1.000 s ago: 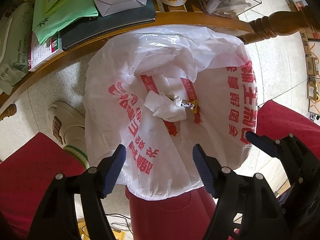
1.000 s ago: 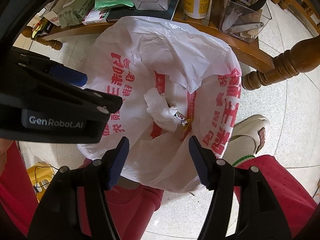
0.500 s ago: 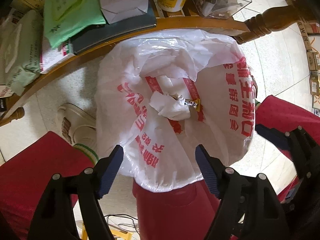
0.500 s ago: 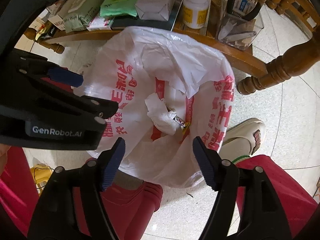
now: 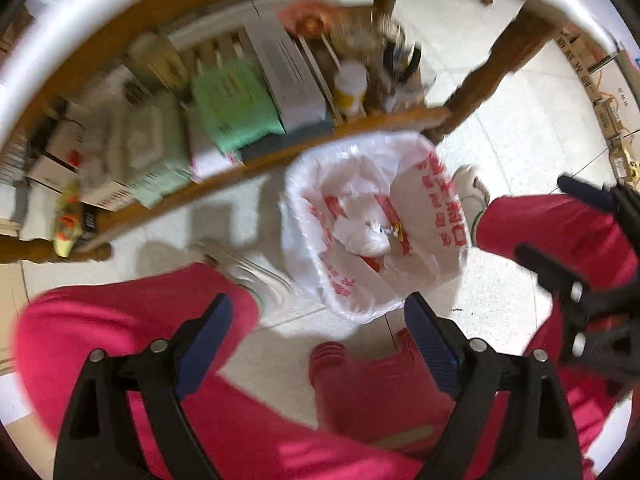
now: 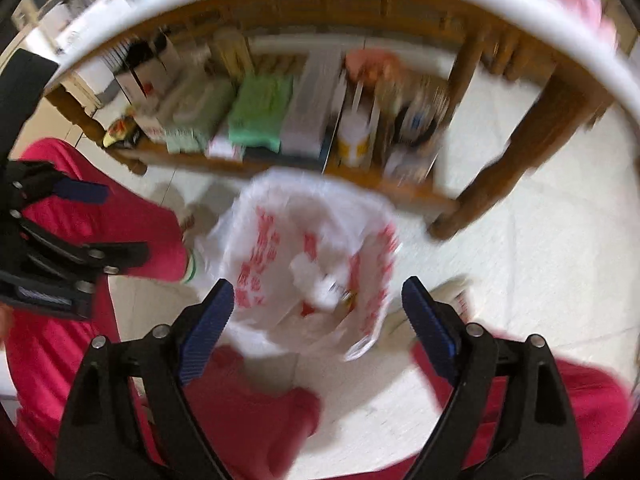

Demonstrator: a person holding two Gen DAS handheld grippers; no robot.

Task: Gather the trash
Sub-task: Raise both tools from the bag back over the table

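Trash bag (image 5: pixel 372 236), white plastic with red print, sitting open-mouthed on the pale tiled floor (image 5: pixel 520 128), right in front of a low wooden shelf (image 5: pixel 280 148). Crumpled white tissue (image 5: pixel 362 236) lying down inside the bag, with a small colourful wrapper (image 5: pixel 394 232) touching its right edge. Same bag (image 6: pixel 308 264) in the right wrist view, though heavily blurred there; tissue (image 6: pixel 316 280) only a smeared white lump.

Left gripper (image 5: pixel 320 340) up above the bag, blue-padded fingers (image 5: pixel 428 344) spread wide, nothing between them. Right gripper (image 6: pixel 316 324) likewise spread wide and carrying nothing, hanging over the near rim of the bag. Right gripper also poking in at the right edge of the left view (image 5: pixel 580 264), and left gripper at the left edge of the right view (image 6: pixel 60 240).

Shelf crammed with stuff: green packet (image 5: pixel 236 112), white bottle with yellow label (image 5: pixel 350 90), a few boxes, too blurry to read. Red trouser legs (image 5: pixel 132 320) either side of the bag, pale slipper (image 5: pixel 472 184) just beside its far right. Red plastic stool (image 5: pixel 376 384) below, near the bag. Curved white tube (image 5: pixel 100 4) arcing over the top.
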